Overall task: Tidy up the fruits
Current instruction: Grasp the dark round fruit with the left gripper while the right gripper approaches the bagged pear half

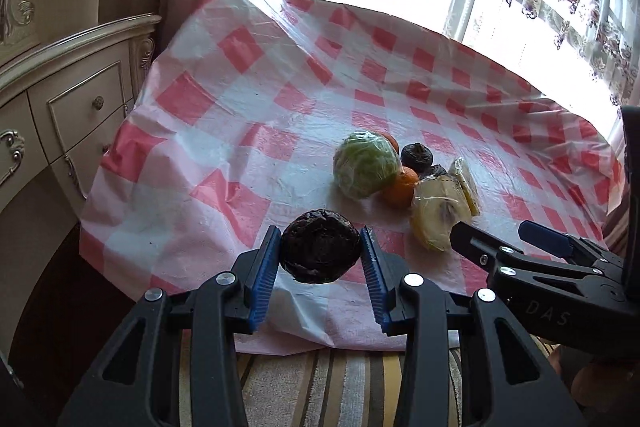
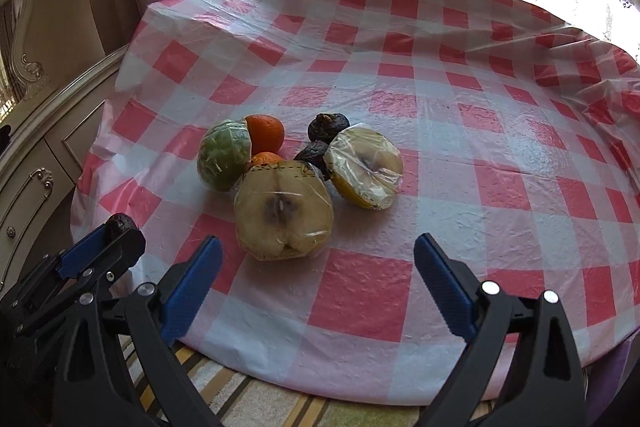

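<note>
The fruit sits bunched in one cluster on the checked cloth [image 2: 360,287] of the desk: a wrapped green fruit [image 2: 223,161], two oranges [image 2: 265,133] behind and beside it, two dark wrinkled fruits [image 2: 326,127], and two wrapped cut halves [image 2: 283,209] in front, all touching or nearly so, leaving no gap to pass between them. The cloth lies bare to the right of the cluster, behind it toward the window, and along the near edge. At the left a cream cabinet [image 1: 76,95] stands close against the desk. The left gripper [image 1: 320,253], its jaws filled by a dark fruit [image 1: 320,251], occupies the near left corner, just beside the right gripper [image 2: 318,277], whose jaws stand wide apart.
</note>
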### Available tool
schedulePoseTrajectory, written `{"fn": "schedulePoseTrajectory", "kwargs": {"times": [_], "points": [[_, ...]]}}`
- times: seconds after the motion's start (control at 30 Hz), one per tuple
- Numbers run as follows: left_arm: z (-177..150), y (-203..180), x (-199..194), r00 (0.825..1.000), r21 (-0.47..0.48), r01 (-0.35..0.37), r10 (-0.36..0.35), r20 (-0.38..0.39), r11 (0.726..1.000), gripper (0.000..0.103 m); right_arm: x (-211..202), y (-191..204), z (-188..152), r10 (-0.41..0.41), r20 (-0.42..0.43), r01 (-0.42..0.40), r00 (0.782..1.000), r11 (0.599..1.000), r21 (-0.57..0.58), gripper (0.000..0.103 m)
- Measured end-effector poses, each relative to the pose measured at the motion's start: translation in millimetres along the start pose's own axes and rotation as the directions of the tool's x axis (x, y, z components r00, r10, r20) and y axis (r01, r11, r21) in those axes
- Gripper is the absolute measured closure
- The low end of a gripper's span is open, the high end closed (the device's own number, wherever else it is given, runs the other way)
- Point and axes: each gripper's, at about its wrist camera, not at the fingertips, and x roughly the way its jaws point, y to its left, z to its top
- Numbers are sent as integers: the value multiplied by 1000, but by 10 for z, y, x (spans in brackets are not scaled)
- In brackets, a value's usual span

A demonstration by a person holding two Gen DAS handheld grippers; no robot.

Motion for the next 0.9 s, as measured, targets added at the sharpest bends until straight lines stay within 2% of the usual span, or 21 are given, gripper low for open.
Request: {"fn": "schedulePoseTrajectory", "kwargs": {"times": [0.13,0.3,0.43,0.5,0.53,0.57,0.9], "points": [[-1,72,-48,1000,-37,-7,8,24,999,64,139,127,40,-3,-25,2,1000,999,-42,6],[-10,57,-58,1000,-34,-9,10,29,999,64,225,242,110,-20,-21,18,1000,997,-75,7],[-13,44,-53,1000,-26,-9,10,29,1000,64,343,304,158,-33,-43,29,999,996,-88,17],[-16,36,-50,1000,-22,-10,11,29,1000,64,390,324,172,-35,-52,30,998,995,-91,26],[-15,35,-46,1000,-20,-10,10,28,1000,64,408,327,172,-34,-57,29,998,995,-92,35],[-16,31,-44,1000,-17,-10,11,28,1000,64,415,321,172,-44,-57,39,997,995,-89,39],[-29,-47,-42,1000,13,-7,6,31,1000,64,208,212,90,15,-12,-16,1000,999,-44,39]]}}
